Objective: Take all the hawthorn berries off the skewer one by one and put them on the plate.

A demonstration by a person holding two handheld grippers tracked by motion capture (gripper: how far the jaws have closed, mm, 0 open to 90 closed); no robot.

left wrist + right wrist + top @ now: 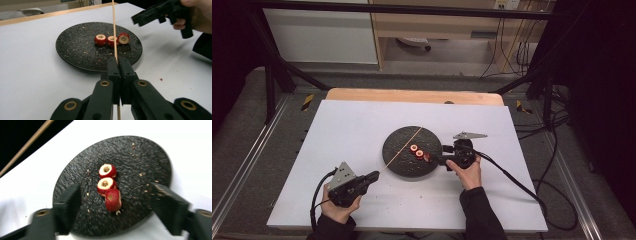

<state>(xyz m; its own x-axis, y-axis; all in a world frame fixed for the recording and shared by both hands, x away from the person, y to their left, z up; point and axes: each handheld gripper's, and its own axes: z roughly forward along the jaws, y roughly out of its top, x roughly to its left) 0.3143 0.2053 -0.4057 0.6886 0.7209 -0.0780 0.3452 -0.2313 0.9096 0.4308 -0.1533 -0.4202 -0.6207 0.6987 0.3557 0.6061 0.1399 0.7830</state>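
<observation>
Three pieces: red-skinned fruit slices (108, 187), cored and pale inside, lie in a short row on a round black plate (398, 145), two flat and touching, the third tipped on its edge against them.
Plate: textured, speckled with crumbs, on the white desk (342, 125), directly ahead of the left tongs (119, 64) and just beyond the tips of the right tongs (113, 202).
Left tongs: pressed together on a thin wooden skewer (114, 27), pinching it near its lower end; a short tail of the stick shows below the jaws in the left gripper view.
Skewer: runs up and away from the left tongs across the plate, passing over the near side of the fruit row; its far tip reaches the plate's far rim in the high view (404, 142).
Right tongs: spread wide, the two black jaws standing either side of the tipped slice without touching it; the slice sits between them, nearer the left jaw in the right gripper view.
Hands: the left hand (339, 207) grips its tool low at the near left of the desk; the right hand (467, 170) holds its tool at the plate's right edge, jaws pointing in toward the fruit.
From the left tongs: the right tongs (150, 13) appear at upper right, above the plate's far rim, jaws parted.
Cables: a black cable (512, 177) trails from the right tool off the desk's right side.
</observation>
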